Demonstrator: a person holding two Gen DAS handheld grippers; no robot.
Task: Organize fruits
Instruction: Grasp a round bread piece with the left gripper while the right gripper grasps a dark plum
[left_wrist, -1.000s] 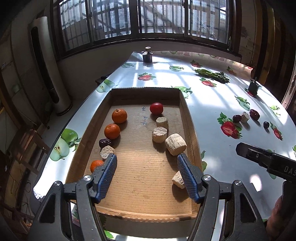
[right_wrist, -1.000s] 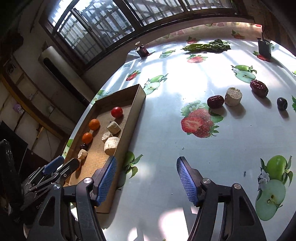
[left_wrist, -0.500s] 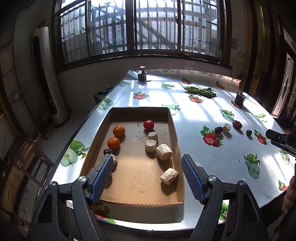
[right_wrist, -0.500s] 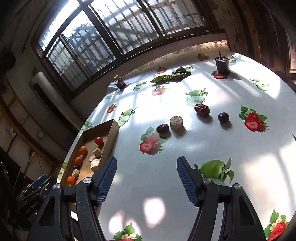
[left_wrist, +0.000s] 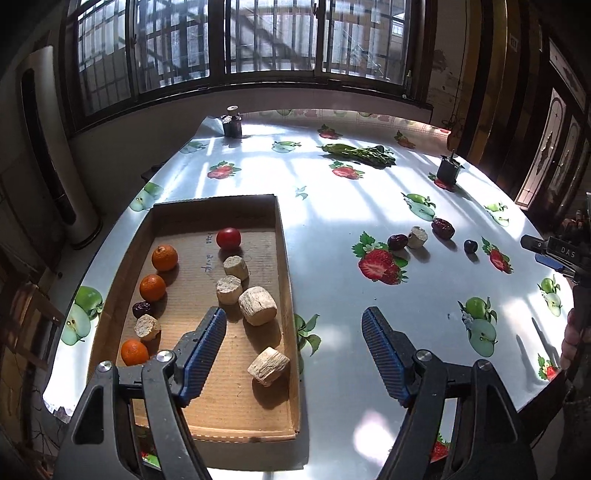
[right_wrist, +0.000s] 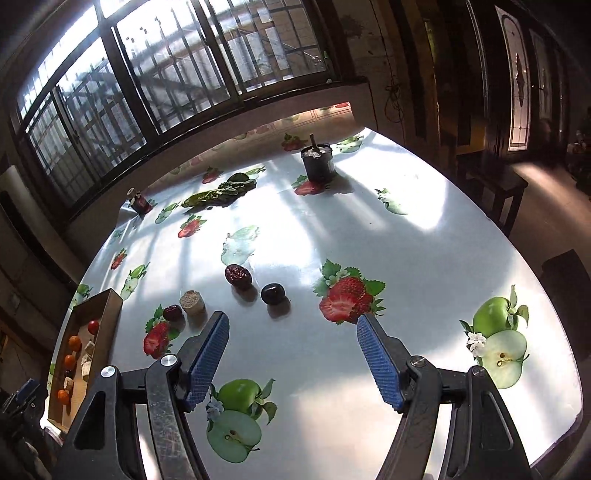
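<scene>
A cardboard tray (left_wrist: 286, 266) lies on the table's left and holds three oranges (left_wrist: 164, 257), a red tomato (left_wrist: 228, 237), a dark date (left_wrist: 142, 308) and several beige chunks (left_wrist: 257, 305). On the cloth to the right lie two dark red dates (right_wrist: 238, 275), a beige chunk (right_wrist: 192, 302) and a small dark round fruit (right_wrist: 272, 293). My left gripper (left_wrist: 293, 349) is open and empty above the tray's right edge. My right gripper (right_wrist: 291, 350) is open and empty, just in front of the dark round fruit. The tray also shows in the right wrist view (right_wrist: 110, 314).
The table carries a fruit-print cloth (right_wrist: 369, 240). A green leafy bunch (right_wrist: 218, 194) lies at the back. A dark pot (right_wrist: 317, 162) stands at the back right and a small dark jar (left_wrist: 231, 125) at the back left. A window runs behind the table.
Both grippers have pulled up and swung right. The left one went from over the tray's middle to its right edge. The right one now faces the loose fruits.
</scene>
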